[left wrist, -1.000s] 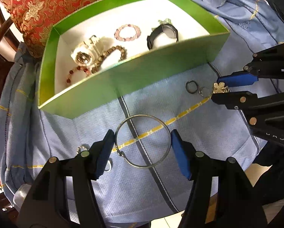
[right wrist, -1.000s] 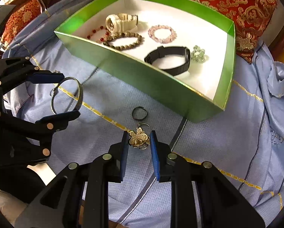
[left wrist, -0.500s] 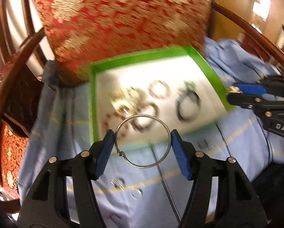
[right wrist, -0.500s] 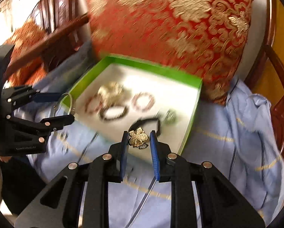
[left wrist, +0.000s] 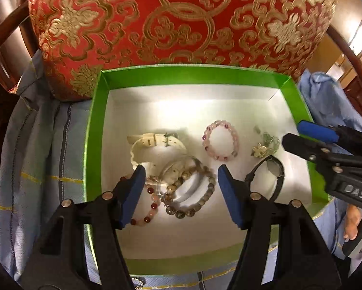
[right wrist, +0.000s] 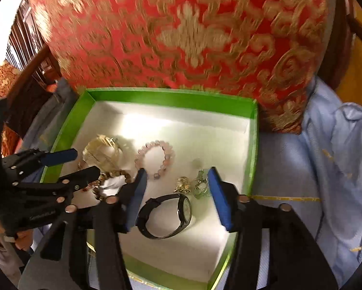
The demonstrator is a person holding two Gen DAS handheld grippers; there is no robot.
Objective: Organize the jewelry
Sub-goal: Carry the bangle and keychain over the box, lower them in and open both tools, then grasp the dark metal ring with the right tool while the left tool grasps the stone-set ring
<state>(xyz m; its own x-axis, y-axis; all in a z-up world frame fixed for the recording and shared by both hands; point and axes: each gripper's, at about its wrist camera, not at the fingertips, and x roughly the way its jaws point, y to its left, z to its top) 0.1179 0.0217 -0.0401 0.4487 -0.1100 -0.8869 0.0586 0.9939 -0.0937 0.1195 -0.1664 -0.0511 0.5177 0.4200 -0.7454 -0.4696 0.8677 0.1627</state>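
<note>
A green box [left wrist: 93, 145] [right wrist: 253, 145] with a white floor holds a white watch [left wrist: 154, 147], a pink bead bracelet [left wrist: 220, 140] [right wrist: 155, 158], a brown bead bracelet [left wrist: 193, 193], a red bead bracelet [left wrist: 149, 207] and a black watch [left wrist: 268, 176] [right wrist: 166, 215]. My left gripper [left wrist: 181, 188] [right wrist: 84, 163] hovers over the box with its jaws opening. The silver bangle [left wrist: 173, 165] lies loose below it on the watch and beads. My right gripper [right wrist: 176, 188] [left wrist: 293, 135] is also opening. The gold flower brooch [right wrist: 183, 183] [left wrist: 259, 150] rests on the floor beside a green crystal piece [right wrist: 201, 186].
A red and gold cushion [left wrist: 181, 19] [right wrist: 181, 36] stands right behind the box. Blue cloth [left wrist: 35, 157] [right wrist: 313, 169] covers the seat around it. Dark wooden chair arms [left wrist: 345, 48] curve at both sides. A small ring [left wrist: 137, 281] lies on the cloth in front of the box.
Both grippers travelled from over the cloth to above the box. The left let go of the silver bangle and the right opened and dropped the gold brooch into the box.
</note>
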